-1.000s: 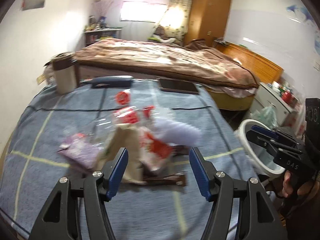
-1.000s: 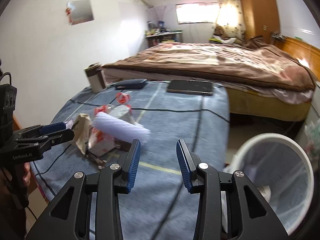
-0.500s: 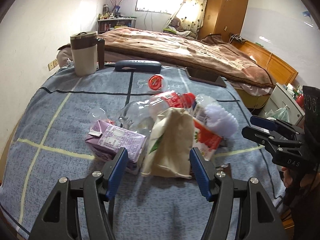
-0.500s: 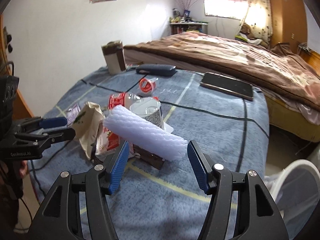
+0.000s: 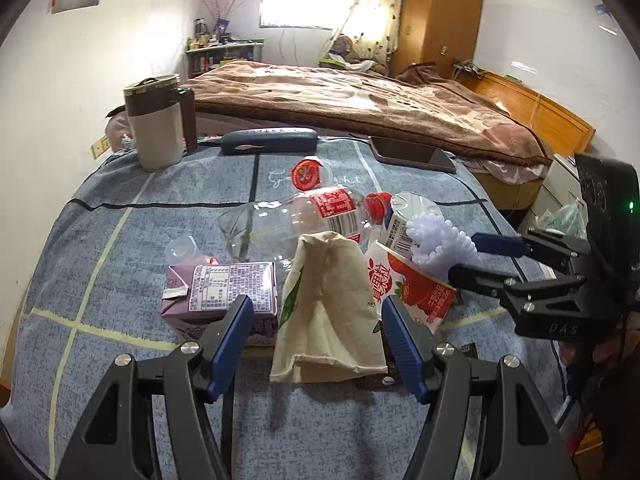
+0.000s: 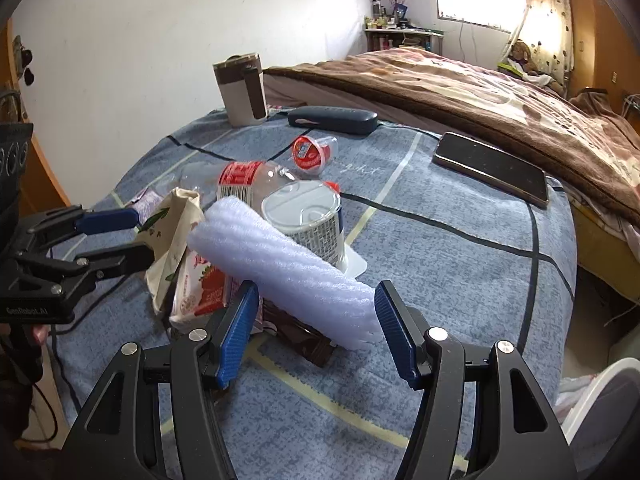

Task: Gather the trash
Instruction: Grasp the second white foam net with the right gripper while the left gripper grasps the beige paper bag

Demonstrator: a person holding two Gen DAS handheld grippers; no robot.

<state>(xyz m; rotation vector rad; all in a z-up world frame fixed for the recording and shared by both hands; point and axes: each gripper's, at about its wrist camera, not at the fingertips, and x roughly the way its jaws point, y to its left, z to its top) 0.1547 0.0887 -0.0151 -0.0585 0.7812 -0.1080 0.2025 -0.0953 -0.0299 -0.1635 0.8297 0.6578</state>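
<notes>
A pile of trash lies on the blue cloth table (image 5: 120, 208). My left gripper (image 5: 318, 330) is open, its fingers either side of a beige paper bag (image 5: 328, 312). A purple carton (image 5: 222, 292), a clear plastic bottle (image 5: 296, 220), a red strawberry carton (image 5: 412, 288) and a small red-lidded cup (image 5: 306, 174) lie around it. My right gripper (image 6: 316, 320) is open, astride the near end of a white foam roll (image 6: 280, 268). A tin can (image 6: 308, 220) stands behind the roll. A brown wrapper (image 6: 304, 340) lies under it.
A beige and brown mug (image 5: 156, 128), a dark glasses case (image 5: 268, 140) and a phone (image 5: 412, 154) sit at the table's far edge. A white bin rim (image 6: 600, 384) shows at lower right of the right wrist view. A bed (image 5: 360, 96) stands beyond.
Both grippers have moved in closer to the pile. The right gripper's jaws have opened wider and now straddle the foam roll. The left gripper now frames the paper bag.
</notes>
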